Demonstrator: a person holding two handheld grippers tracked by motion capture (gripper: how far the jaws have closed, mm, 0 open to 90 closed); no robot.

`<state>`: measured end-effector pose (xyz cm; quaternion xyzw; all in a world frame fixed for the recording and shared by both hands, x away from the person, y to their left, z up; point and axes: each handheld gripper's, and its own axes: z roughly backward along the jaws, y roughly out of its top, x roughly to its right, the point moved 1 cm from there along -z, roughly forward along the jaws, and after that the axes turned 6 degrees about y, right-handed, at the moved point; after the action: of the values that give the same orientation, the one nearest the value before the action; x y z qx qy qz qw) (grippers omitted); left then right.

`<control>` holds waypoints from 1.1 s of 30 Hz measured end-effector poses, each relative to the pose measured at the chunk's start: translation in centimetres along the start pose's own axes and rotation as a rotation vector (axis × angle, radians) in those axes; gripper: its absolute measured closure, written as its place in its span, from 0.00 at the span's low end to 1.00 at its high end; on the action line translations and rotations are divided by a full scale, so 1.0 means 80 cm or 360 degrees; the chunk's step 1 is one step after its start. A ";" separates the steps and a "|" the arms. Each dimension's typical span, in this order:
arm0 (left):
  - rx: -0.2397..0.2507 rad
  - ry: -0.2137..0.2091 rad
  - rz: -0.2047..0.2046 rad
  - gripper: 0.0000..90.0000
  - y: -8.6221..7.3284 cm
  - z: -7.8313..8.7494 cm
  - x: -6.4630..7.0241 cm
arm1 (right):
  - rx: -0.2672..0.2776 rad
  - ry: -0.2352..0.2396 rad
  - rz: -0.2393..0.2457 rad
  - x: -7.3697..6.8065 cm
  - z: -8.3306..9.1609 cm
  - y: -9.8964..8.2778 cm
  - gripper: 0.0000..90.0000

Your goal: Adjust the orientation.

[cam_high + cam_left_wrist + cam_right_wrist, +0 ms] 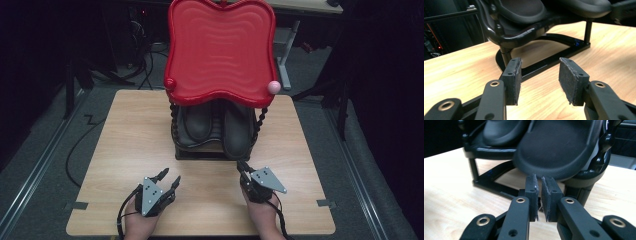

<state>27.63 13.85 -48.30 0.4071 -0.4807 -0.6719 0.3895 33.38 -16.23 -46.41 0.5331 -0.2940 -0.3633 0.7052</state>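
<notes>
Your wooden table (pixel 125 145) and the rack on it

You have a black two-tier rack (pixel 200 152) standing mid-table toward the far edge, its base flat on the wood. The near half of the table is bare wood in front of you.

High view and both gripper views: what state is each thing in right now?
Left gripper: open, nothing between the pads, above the wooden table.
Right gripper: shut, empty, at the toe of the right black shoe.
Left black shoe: resting on the black rack's lower shelf.
Red wavy tray: on top of the rack, empty.
</notes>
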 end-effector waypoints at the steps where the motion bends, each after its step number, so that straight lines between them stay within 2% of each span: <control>1: -0.0003 0.0000 -0.0003 0.59 -0.001 0.000 0.001 | 0.0009 0.0004 -0.0004 0.002 -0.004 0.002 0.93; 5: 0.0038 0.0016 0.0001 0.59 -0.001 0.007 0.003 | 0.0026 -0.0008 0.0000 0.006 -0.017 0.012 0.93; 9: 0.0046 0.0010 0.0018 0.59 -0.001 0.013 0.000 | 0.0039 -0.0030 -0.0015 0.008 -0.034 0.022 0.94; 14: 0.0025 0.0011 0.0040 0.59 -0.005 0.013 -0.006 | 0.0032 -0.0065 -0.0022 0.012 -0.054 0.030 0.93; 19: 0.0009 -0.0003 0.0023 0.59 -0.008 0.011 -0.004 | -0.0003 -0.0097 -0.0019 0.022 -0.072 0.037 0.93; 22: 0.0007 -0.0002 0.0022 0.59 -0.009 0.011 -0.003 | -0.0010 -0.0101 0.0013 0.024 -0.075 0.041 0.91; 24: 0.0006 -0.0004 0.0026 0.59 -0.009 0.012 -0.004 | 0.0026 -0.0134 0.0014 0.026 -0.070 0.045 0.91; 26: 0.0000 -0.0007 0.0024 0.59 -0.010 0.011 -0.003 | 0.0033 -0.0219 -0.0001 0.034 -0.067 0.048 0.95; 30: -0.0013 -0.0021 0.0013 0.59 -0.012 0.010 0.000 | -0.0043 -0.0347 -0.0015 0.051 -0.075 0.049 1.00; 33: -0.0014 -0.0028 0.0007 0.59 -0.012 0.010 0.001 | -0.0081 -0.0358 -0.0022 0.057 -0.085 0.050 1.00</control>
<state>26.74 14.23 -49.09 0.3985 -0.4820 -0.6767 0.3887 42.15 -15.65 -44.14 0.4729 -0.3584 -0.4332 0.6785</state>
